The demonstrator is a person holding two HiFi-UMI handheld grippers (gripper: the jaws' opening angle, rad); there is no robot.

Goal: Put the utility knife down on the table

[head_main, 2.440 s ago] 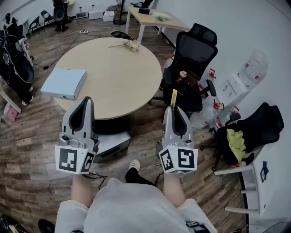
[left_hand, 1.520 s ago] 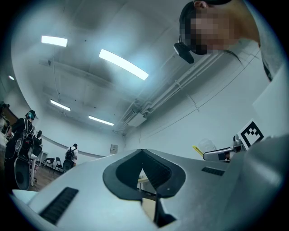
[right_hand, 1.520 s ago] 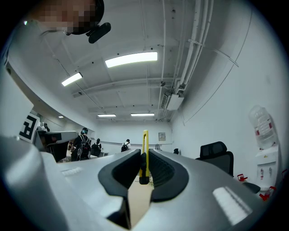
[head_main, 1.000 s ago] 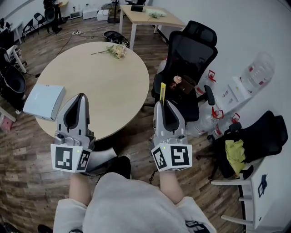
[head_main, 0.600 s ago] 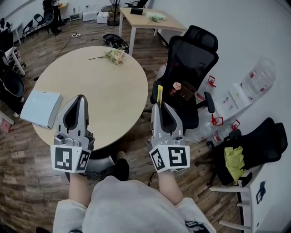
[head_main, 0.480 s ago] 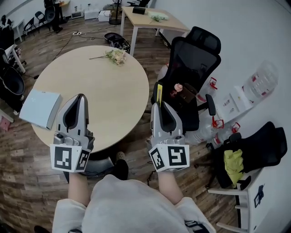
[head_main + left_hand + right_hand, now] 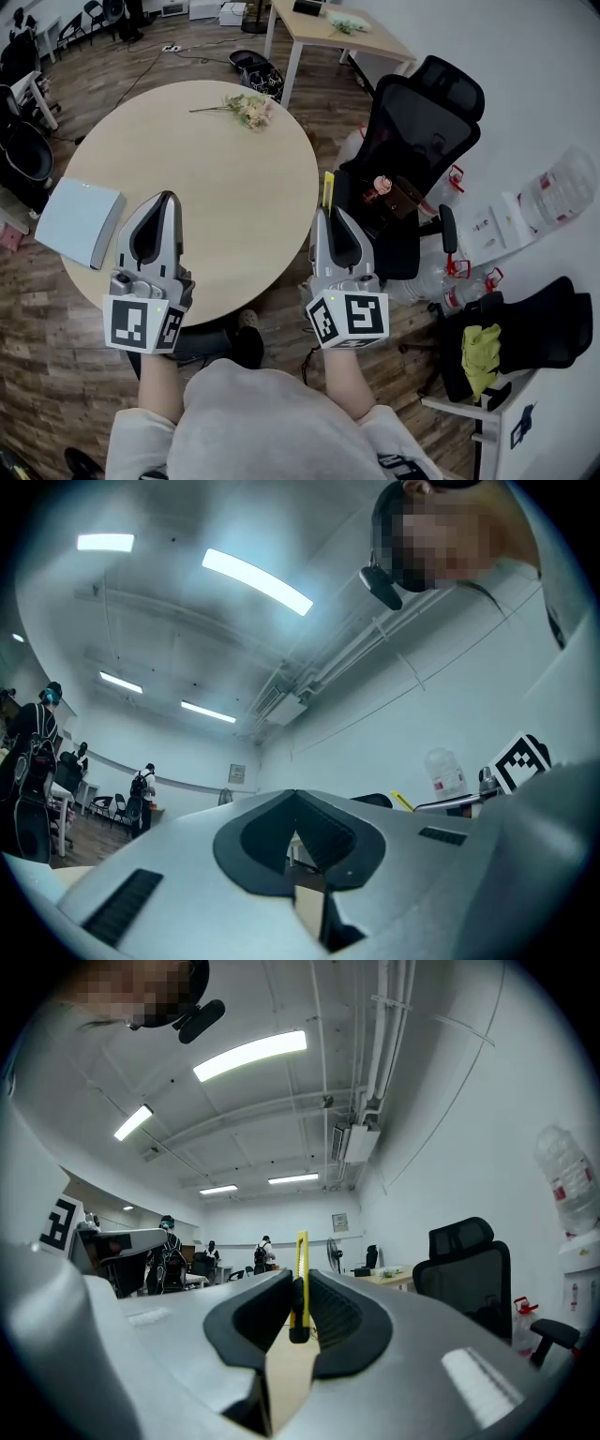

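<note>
A thin yellow utility knife point(image 7: 328, 190) point(image 7: 301, 1279) stands upright between the tips of my right gripper point(image 7: 331, 214) point(image 7: 298, 1305), which is shut on it. That gripper hangs just off the right edge of the round beige table point(image 7: 197, 178). My left gripper point(image 7: 166, 201) point(image 7: 296, 829) is over the table's near left part, jaws shut with nothing between them.
A pale blue box point(image 7: 80, 221) lies at the table's left edge, and a flower sprig point(image 7: 246, 109) at its far side. A black office chair point(image 7: 412, 150) holding a small brown bag stands right of the table. Another chair with a yellow cloth point(image 7: 483, 347) is at far right.
The view has shifted, so the table now sits closer under both grippers. The right gripper still holds the knife upright; both grippers keep the same pose.
</note>
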